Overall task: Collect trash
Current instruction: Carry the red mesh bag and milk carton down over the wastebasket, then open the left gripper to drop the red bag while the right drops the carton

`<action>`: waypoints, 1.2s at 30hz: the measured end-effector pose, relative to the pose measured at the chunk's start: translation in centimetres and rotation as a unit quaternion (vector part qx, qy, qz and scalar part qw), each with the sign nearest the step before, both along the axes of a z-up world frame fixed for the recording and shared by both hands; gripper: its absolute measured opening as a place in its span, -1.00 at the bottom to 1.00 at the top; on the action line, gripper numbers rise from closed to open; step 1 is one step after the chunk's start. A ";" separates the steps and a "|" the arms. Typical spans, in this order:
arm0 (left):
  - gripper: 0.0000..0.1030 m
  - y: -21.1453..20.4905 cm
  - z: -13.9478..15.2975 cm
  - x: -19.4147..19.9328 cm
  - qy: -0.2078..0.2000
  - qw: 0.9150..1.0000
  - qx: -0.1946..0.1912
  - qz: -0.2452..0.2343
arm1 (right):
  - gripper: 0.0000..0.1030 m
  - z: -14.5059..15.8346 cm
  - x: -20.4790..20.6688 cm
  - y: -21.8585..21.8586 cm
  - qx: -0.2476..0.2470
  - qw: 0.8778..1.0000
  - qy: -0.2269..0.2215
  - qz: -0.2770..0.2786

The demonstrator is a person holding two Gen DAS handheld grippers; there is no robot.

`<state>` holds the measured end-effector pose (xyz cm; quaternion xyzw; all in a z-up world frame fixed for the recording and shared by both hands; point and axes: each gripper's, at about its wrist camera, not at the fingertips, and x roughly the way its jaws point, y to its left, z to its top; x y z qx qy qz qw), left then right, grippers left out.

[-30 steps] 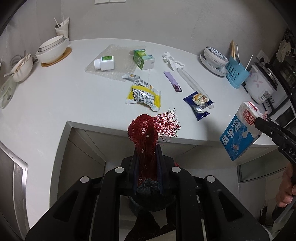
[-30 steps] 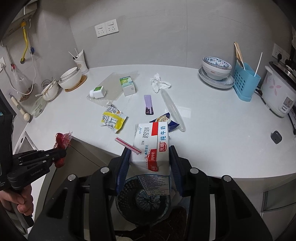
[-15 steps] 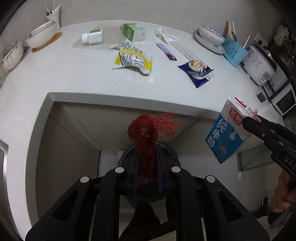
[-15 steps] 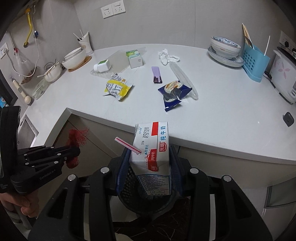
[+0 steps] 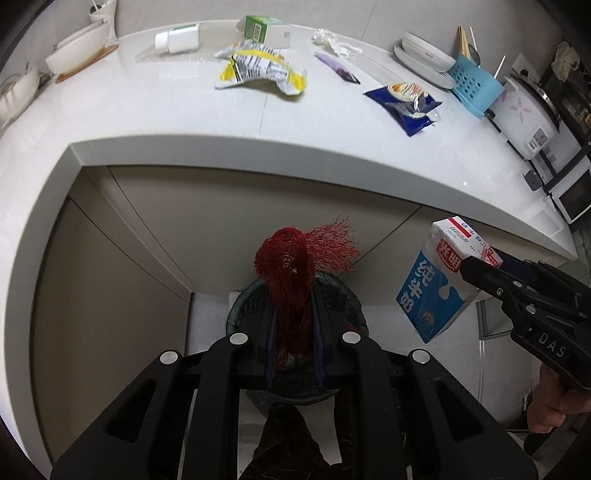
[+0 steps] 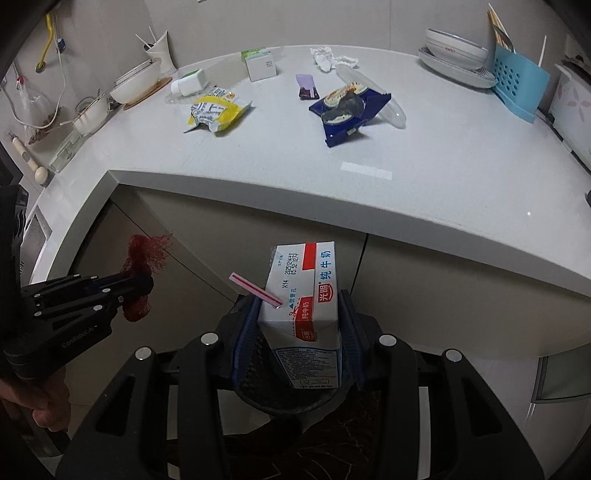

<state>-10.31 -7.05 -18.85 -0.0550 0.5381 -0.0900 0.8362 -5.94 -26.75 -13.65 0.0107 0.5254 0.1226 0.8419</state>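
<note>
My left gripper (image 5: 293,295) is shut on a red mesh net bag (image 5: 295,266) and holds it above a dark round trash bin (image 5: 243,310) on the floor below the counter. My right gripper (image 6: 301,314) is shut on a white and blue milk carton (image 6: 306,295) with a pink straw (image 6: 253,286), also above the bin (image 6: 258,395). The carton shows in the left wrist view (image 5: 439,284), and the net bag in the right wrist view (image 6: 142,258). On the white counter (image 5: 147,122) lie a yellow wrapper (image 5: 258,70), a blue wrapper (image 5: 404,105) and a purple wrapper (image 5: 336,66).
On the counter are also a white bottle (image 5: 177,37), a green box (image 5: 264,31), a crumpled tissue (image 5: 328,38), bowls (image 5: 77,55), stacked dishes (image 5: 424,55), a blue utensil rack (image 5: 472,88) and a rice cooker (image 5: 528,118). Beige cabinet fronts (image 5: 129,258) stand under the counter edge.
Both grippers have dropped from counter height to below the counter edge, carrying the net bag and the carton over the bin. The counter has moved up in both views.
</note>
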 end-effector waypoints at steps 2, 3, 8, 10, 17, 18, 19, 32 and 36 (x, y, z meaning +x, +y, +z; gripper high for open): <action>-0.71 -0.1 -0.8 0.1 -0.001 1.000 0.000 -0.002 | -0.23 -1.1 0.0 0.0 -0.001 1.000 0.003 0.002; -0.71 -0.1 -1.2 0.1 -0.002 1.000 -0.001 -0.004 | -0.23 -1.6 0.0 0.0 -0.002 1.000 0.005 0.003; -0.71 -0.5 -3.2 0.2 -0.009 1.000 0.002 -0.008 | -0.22 -4.1 -0.1 0.1 0.006 1.000 0.021 0.015; -0.71 -0.8 -4.1 0.4 -0.008 1.000 0.006 -0.012 | -0.23 -5.0 -0.1 0.1 0.001 0.999 0.029 0.019; -0.71 -1.4 -7.6 1.2 0.019 0.999 0.019 -0.020 | -0.22 -7.9 0.0 -0.5 -0.003 0.998 0.055 0.015; -0.71 -1.6 -8.1 1.3 0.024 0.999 0.021 -0.023 | -0.23 -8.2 0.0 -0.6 -0.004 0.998 0.057 0.014; -0.71 -1.9 -8.7 1.4 0.029 0.999 0.024 -0.027 | -0.23 -8.4 0.1 -0.8 -0.005 0.998 0.061 0.012; -0.68 -4.3 -11.7 2.2 0.064 0.995 0.031 -0.069 | -0.22 -10.1 0.5 -1.9 -0.006 0.997 0.082 0.005; -0.54 -4.6 -11.6 2.5 0.065 0.995 0.032 -0.075 | -0.22 -10.5 1.0 -0.7 -0.011 0.996 0.087 0.004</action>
